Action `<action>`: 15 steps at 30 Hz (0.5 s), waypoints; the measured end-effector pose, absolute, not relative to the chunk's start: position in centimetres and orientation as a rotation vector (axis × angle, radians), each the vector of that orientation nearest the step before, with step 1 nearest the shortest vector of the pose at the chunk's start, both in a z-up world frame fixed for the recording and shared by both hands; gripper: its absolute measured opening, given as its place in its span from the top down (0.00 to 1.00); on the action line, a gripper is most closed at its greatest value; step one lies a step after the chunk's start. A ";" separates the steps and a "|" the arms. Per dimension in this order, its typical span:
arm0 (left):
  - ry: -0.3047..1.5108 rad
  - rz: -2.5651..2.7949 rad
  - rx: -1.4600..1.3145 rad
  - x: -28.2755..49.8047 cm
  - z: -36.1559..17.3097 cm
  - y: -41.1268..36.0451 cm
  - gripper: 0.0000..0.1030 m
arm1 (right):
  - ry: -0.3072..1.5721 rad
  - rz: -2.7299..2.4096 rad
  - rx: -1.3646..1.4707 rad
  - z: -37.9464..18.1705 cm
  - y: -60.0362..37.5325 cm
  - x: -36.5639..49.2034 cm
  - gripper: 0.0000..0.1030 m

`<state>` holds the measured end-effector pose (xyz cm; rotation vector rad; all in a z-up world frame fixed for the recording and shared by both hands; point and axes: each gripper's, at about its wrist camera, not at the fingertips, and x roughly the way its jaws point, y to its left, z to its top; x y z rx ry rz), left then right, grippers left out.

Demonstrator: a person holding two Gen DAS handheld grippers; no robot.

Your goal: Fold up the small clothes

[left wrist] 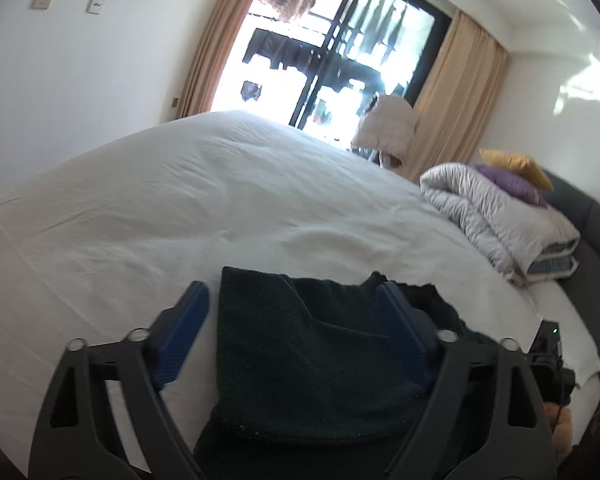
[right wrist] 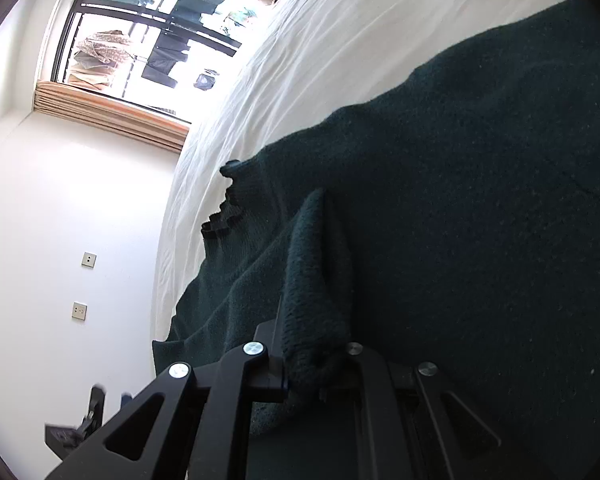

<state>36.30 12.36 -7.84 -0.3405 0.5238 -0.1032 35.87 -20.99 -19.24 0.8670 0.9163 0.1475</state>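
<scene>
Dark green knit, thick and fuzzy, draped as a folded flap between the two blue ribbed fingers (left wrist: 186, 332) of the left gripper (left wrist: 296, 300) in the left wrist view; jaws spread, with white sheet visible between the left pad and the cloth, while the right finger sits against or under the fabric's edge (contact there not clear). Sweater (left wrist: 300, 360) lying near the front edge of a bed (left wrist: 180, 200) covered in a smooth white sheet with soft creases. Farther right, a rumpled pale grey quilted duvet (left wrist: 500, 220) folded into a heap, topped by a purple pillow (left wrist: 508, 184) and a yellow one (left wrist: 516, 164), against a dark grey padded headboard (left wrist: 588, 232). Behind the bed, a dark-framed glass door (left wrist: 340, 64) flanked by beige curtains (left wrist: 456, 92), clothes hanging outside, and a puffy light jacket (left wrist: 388, 124) standing beside it. At lower right, part of the other black tool. From the right wrist view (picture rolled sideways), same dense wool filling most of the frame, its ribbed hem or cuff (right wrist: 224, 216) wavy against the white sheet. Right gripper (right wrist: 316, 344) pressed together, pinching a bunched fold of the sweater that hides its fingertips. White wall with two small switch plates (right wrist: 88, 260) off to the left.
</scene>
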 end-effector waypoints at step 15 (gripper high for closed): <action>0.871 -0.122 -0.380 42.7 -16.4 12.1 0.91 | 0.899 0.164 0.879 -19.2 -21.8 35.1 0.90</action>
